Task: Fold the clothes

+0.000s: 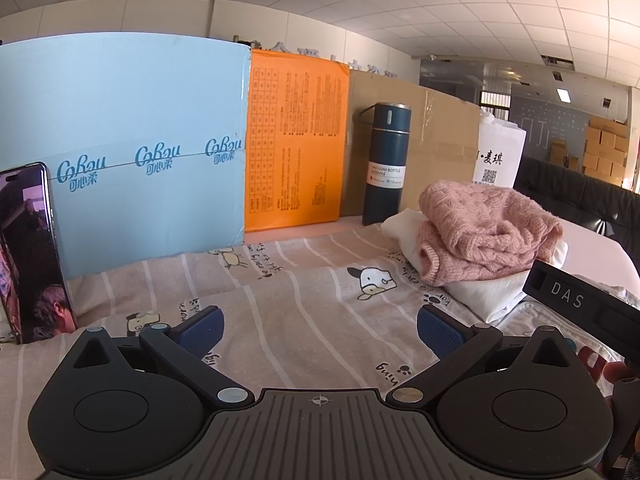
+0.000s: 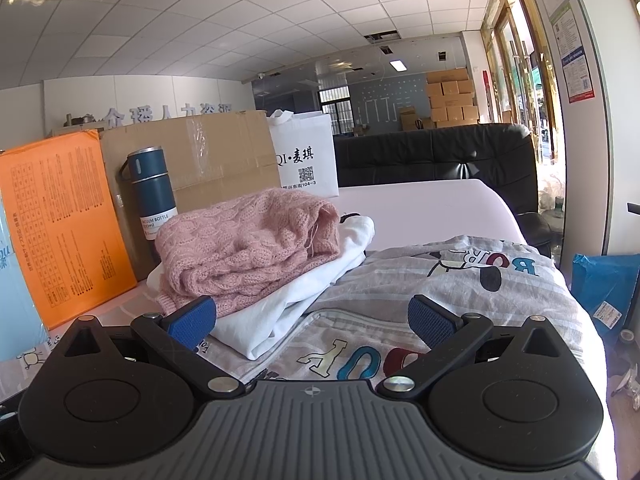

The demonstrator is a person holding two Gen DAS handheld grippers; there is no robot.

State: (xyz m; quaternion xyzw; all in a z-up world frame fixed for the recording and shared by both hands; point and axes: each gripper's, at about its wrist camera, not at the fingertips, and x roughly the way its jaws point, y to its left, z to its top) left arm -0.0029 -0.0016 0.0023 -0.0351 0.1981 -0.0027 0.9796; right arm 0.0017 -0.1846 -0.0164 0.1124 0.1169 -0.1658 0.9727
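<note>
1. The left gripper [image 1: 318,330] has its jaws spread wide and holds nothing above the striped cartoon garment [image 1: 280,280].
2. The right gripper [image 2: 312,320] is likewise spread and empty, over the grey printed garment [image 2: 440,280].
3. The pink sweater [image 2: 248,240] sits on a white garment [image 2: 320,280] ahead-left of the right gripper, probably the nearer one.

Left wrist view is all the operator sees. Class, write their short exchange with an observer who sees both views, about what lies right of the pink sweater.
Operator: What lies right of the pink cable-knit sweater?
Observer: A grey striped garment printed with coloured letters, touching the white folded cloth.
Operator: Is the right gripper holding it?
Observer: No, the right gripper hovers open above it.
Operator: Anything beside the table?
Observer: A blue plastic bag, lower down.
</note>
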